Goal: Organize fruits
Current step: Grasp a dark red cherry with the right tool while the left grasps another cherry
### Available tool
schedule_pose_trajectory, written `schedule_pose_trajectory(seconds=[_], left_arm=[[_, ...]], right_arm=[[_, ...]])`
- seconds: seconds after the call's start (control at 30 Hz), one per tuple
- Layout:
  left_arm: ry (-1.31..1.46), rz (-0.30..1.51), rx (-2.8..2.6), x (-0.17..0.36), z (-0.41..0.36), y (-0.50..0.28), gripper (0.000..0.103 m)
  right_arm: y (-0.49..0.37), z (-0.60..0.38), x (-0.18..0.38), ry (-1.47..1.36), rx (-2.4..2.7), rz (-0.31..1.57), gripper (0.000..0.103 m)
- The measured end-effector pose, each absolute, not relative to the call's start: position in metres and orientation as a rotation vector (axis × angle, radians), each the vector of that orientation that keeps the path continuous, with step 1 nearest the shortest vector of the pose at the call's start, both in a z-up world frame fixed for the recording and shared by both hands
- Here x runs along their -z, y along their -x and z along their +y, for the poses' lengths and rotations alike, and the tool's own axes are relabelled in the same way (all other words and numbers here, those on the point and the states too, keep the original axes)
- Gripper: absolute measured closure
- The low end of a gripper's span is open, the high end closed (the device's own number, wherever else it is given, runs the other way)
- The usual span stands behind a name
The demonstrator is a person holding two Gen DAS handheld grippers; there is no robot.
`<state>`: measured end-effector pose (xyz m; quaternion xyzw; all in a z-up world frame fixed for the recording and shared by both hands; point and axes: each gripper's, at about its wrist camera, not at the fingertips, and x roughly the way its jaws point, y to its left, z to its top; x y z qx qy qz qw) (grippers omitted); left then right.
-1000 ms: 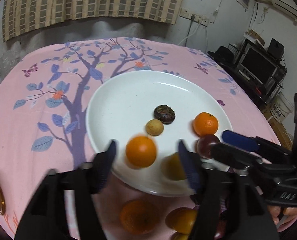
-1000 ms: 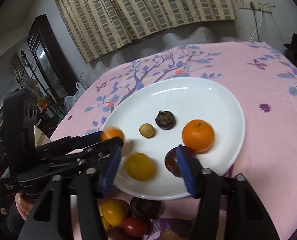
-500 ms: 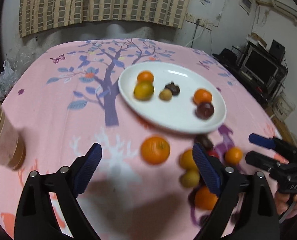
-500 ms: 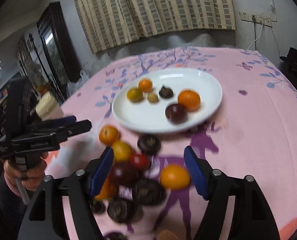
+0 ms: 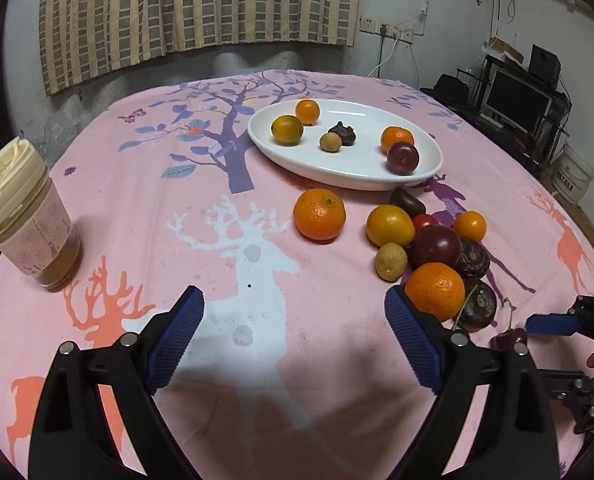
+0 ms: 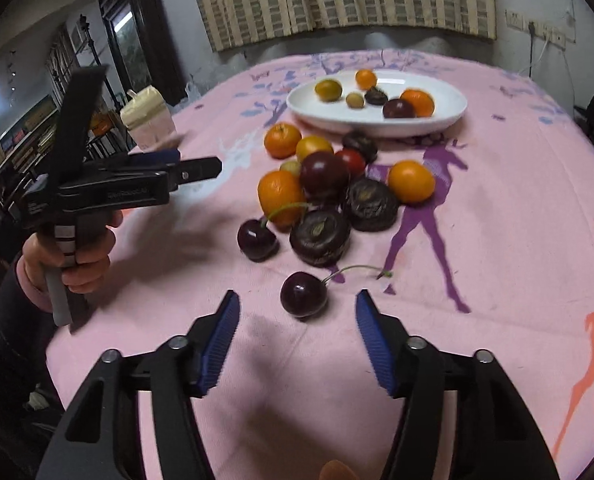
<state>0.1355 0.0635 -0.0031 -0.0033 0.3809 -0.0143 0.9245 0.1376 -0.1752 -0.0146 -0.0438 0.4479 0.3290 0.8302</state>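
Note:
A white oval plate at the far side of the table holds several fruits: oranges, a dark plum, a small brown fruit. A pile of loose fruit lies on the pink cloth in front of it, with a lone orange, a large orange and dark water chestnuts. A cherry lies just ahead of my right gripper, which is open and empty. My left gripper is open and empty, low over the cloth, left of the pile.
A lidded cup with a pink sleeve stands at the table's left edge. A second cherry lies beside the pile. The left gripper's body shows in the right wrist view. Shelves and a monitor stand off to the right.
Both grippers have pulled back from the plate toward the table's near edge. The plate now looks far away and the loose fruit pile has come into view.

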Motion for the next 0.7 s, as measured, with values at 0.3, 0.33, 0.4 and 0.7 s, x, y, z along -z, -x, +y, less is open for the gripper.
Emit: schedule_pose_trajectory(seconds=[0.3, 0.33, 0.4, 0.7], left_arm=[[-0.017, 0.766, 0.059, -0.002, 0.055, -0.133, 0.013], [-0.016, 0.771, 0.074, -0.002, 0.054, -0.132, 0.013], [0.0, 0.798, 0.156, 0.0, 0.049, -0.132, 0.015], [-0.094, 0.869, 0.419, 0.018, -0.003, -0.12, 0.049]], right_arm=[[-0.151, -0.18, 0.02, 0.022, -0.693, 0.983, 0.076], [-0.151, -0.183, 0.019, -0.003, -0.699, 0.975, 0.076], [-0.154, -0.195, 0.017, -0.086, -0.719, 0.953, 0.076], [-0.157, -0.214, 0.014, -0.224, -0.738, 0.918, 0.076]])
